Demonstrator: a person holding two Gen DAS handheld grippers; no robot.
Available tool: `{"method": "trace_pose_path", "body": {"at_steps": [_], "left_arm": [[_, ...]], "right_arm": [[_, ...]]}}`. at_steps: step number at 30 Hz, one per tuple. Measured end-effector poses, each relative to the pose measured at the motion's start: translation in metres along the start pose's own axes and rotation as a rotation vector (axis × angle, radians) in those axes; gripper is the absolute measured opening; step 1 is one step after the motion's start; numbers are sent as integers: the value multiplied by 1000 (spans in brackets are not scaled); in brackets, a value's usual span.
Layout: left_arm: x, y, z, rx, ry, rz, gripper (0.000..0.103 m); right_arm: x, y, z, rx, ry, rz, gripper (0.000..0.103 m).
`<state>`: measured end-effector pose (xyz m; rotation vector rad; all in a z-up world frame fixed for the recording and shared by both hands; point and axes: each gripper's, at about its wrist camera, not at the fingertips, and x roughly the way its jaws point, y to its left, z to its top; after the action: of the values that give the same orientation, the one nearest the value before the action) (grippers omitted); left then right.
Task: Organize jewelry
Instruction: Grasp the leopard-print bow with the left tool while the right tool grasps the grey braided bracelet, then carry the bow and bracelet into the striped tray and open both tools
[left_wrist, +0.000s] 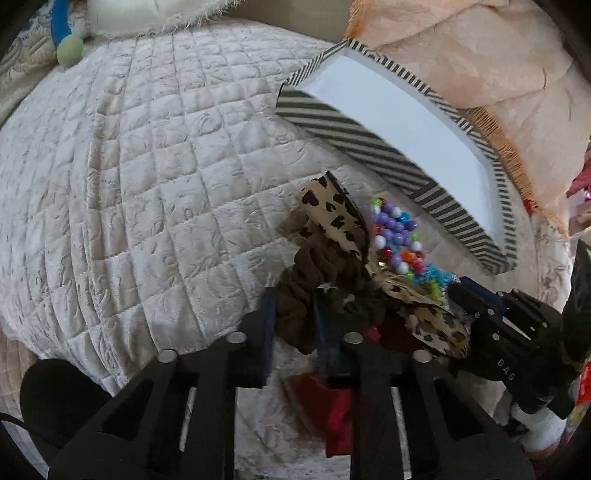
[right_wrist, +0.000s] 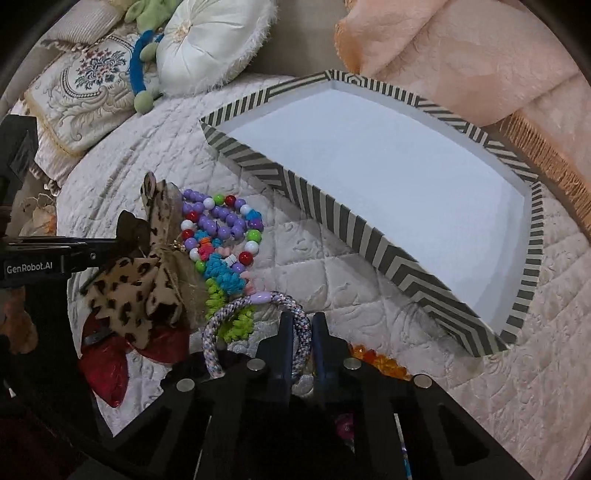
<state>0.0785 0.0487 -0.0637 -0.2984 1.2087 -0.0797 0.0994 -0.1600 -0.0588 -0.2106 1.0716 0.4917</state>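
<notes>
A quilted cream bed (right_wrist: 295, 251) carries everything. Along its far side lies a peach blanket (right_wrist: 480, 48) with a fringed edge, and against that blanket sits a striped tray (right_wrist: 332, 206) with a bare white floor. At the head of the bed lie an embroidered pillow (right_wrist: 85, 85), a round white cushion (right_wrist: 214, 44) and a green and blue plush toy (right_wrist: 142, 74). The jewelry is heaped on the quilt just on the near side of the tray, apart from its wall. A leopard-print bow (right_wrist: 140, 288) lies on top at the left, over a red piece (right_wrist: 110, 365) and a brown scrunchie (left_wrist: 317, 273). Purple, white, red and green beads (right_wrist: 221, 225) lie right of the bow, with blue, pink and lime knotted bands (right_wrist: 225, 280) just below them. Orange beads (right_wrist: 380, 360) lie alone near the tray's near corner. The right gripper (right_wrist: 303, 332) has its jaws closed tight on a speckled woven bangle (right_wrist: 236, 310), which stands on edge and arcs left toward the lime band. The left gripper (left_wrist: 295, 314) points down into the heap, jaws drawn narrow around a fold of the scrunchie, with the bow lying across just beside its right jaw.
</notes>
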Motion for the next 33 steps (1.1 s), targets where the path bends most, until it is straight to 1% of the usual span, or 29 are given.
{"method": "trace_pose_path", "body": {"at_steps": [5, 10, 16, 20, 25, 29, 33], "left_arm": [[-33, -8, -3, 34, -67, -45, 13], [-69, -17, -1, 61, -135, -72, 13], [-98, -28, 11, 79, -190, -84, 13], [-110, -39, 30, 91, -228, -93, 13], [-113, -60, 67, 123, -266, -95, 13], [-96, -76, 100, 129, -305, -58, 13], [-53, -76, 132, 95, -256, -35, 13]], "right_arm": [[-36, -3, 3, 40, -81, 9, 7], [-66, -5, 6, 59, -143, 4, 7], [-89, -13, 9, 96, -195, -11, 7], [-97, -25, 12, 137, -222, -25, 7], [-95, -46, 24, 213, -256, -40, 7], [-79, -61, 35, 263, -251, -40, 7], [-53, -76, 45, 303, -218, -37, 7]]}}
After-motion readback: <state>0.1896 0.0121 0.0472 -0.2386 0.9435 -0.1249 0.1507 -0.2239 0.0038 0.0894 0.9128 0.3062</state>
